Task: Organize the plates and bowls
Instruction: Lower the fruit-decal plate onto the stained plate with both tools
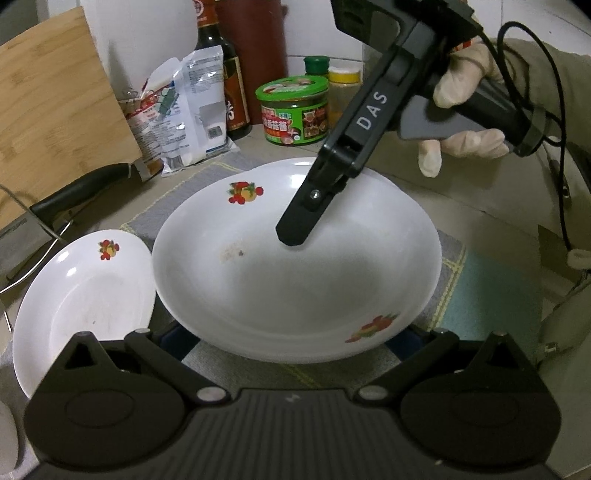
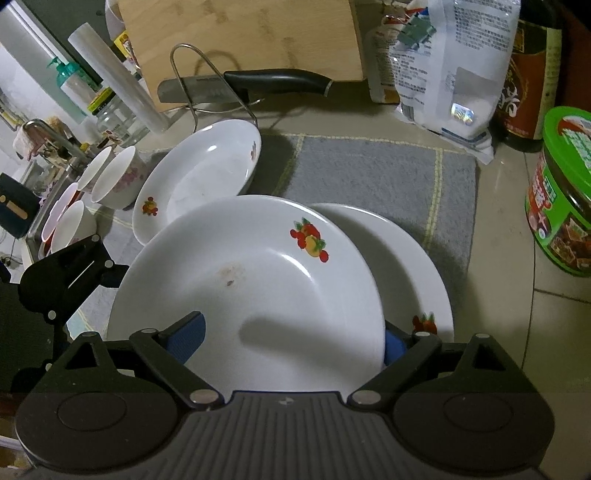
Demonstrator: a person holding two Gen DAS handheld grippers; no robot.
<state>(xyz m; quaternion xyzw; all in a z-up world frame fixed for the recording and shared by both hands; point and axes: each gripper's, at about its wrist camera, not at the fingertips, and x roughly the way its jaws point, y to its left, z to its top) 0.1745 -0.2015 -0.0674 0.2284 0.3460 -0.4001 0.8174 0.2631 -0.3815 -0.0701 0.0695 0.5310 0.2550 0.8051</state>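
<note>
Right wrist view: we are looking down on the top plate (image 2: 255,291), white with a fruit motif, lying tilted over a second plate (image 2: 417,266) whose rim shows at its right. Both are sitting on the grey mat (image 2: 369,173) on the tabletop (image 2: 506,236). The right gripper (image 2: 291,341) is straddling the near rim of the top plate; its blue finger pads (image 2: 186,334) are standing spread wide, one to each side of the plate, with a gap visible at the left pad, so we are noting them as released. A third plate (image 2: 199,177) is lying just beyond, toward the wire rack (image 2: 207,85), its near rim tucked behind the top plate. Small bowls (image 2: 114,177) are clustering at the left, near the sink edge. A knife (image 2: 258,83) is lying in front of the cutting board (image 2: 240,33).

Left wrist view: we are seeing the same top plate (image 1: 295,266) centred, with the third plate (image 1: 81,295) at its left. The right gripper's finger (image 1: 299,221) is hanging over the plate's bowl, held by a gloved hand (image 1: 469,107). The left gripper (image 1: 291,354) is sitting low at the plate's near edge; its fingers are hidden beneath the rim, so we cannot tell whether they are clenched or released. A green tub (image 1: 293,109) and a sauce bottle (image 1: 221,66) are standing toward the back of the tabletop.
</note>
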